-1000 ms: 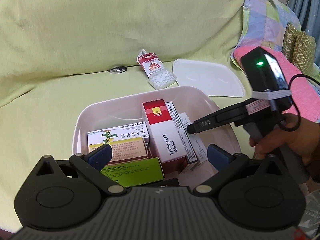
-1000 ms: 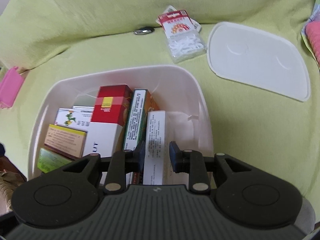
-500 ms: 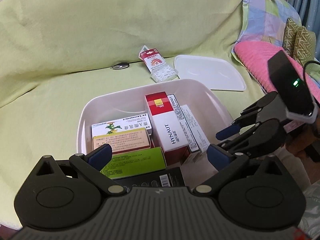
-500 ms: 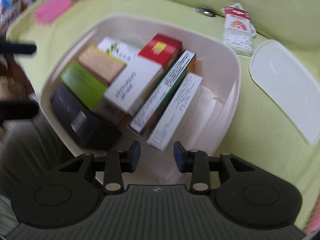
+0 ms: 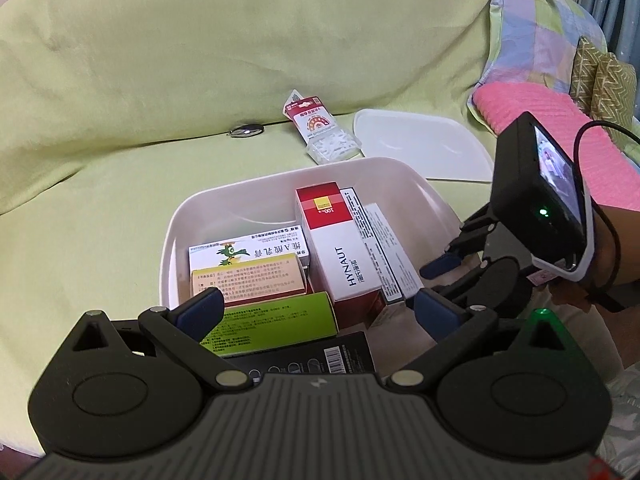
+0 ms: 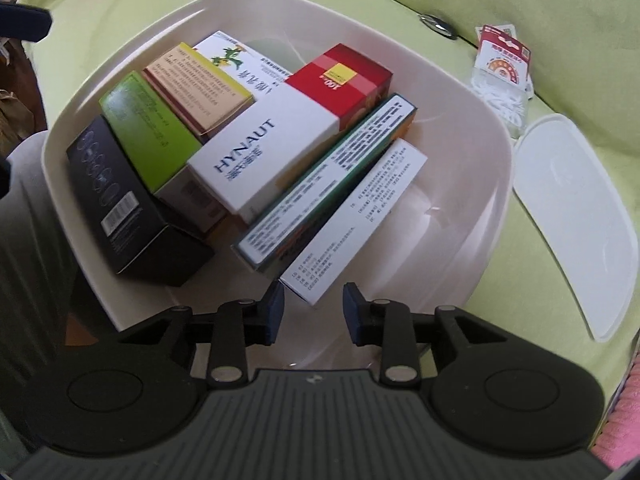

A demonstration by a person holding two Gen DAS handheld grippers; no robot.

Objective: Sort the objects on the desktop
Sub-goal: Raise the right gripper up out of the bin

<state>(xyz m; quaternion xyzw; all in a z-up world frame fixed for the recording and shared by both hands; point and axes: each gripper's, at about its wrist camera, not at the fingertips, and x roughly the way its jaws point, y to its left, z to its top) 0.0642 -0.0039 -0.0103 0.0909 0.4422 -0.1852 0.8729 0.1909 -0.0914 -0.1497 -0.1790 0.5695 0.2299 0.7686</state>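
- Inside the white tub (image 6: 496,184), boxes are packed on the left side, and some hide parts of others.
- Only the top of the black box (image 6: 132,216) shows in the left view, cut off by the left gripper (image 5: 316,308).
- The green box (image 6: 148,136) covers most of a box under it, so I cannot tell what that one is.
- The red and white box (image 6: 280,136) leans on the thin dark box (image 6: 328,184), and the thin white box (image 6: 352,220) lies just beside that.
- The right part of the tub is bare floor, with open room there.
- The tub sits on a green couch (image 5: 120,80), with its near edge at the seat's front edge.
- Far and to the right lie the white lid (image 6: 568,216) and a bag of picks (image 6: 500,80), both apart from the tub.
- A small silver thing (image 5: 246,131) lies at the back of the seat; it is too small to make out.
- The left gripper hangs over the near side of the tub, jaws wide apart and holding nothing.
- The right gripper (image 6: 314,312) points down at the near end of the thin white box, jaws a little apart and not squeezing it.
- A hand (image 5: 576,292) holds the right gripper from the right side, mostly hidden behind it.
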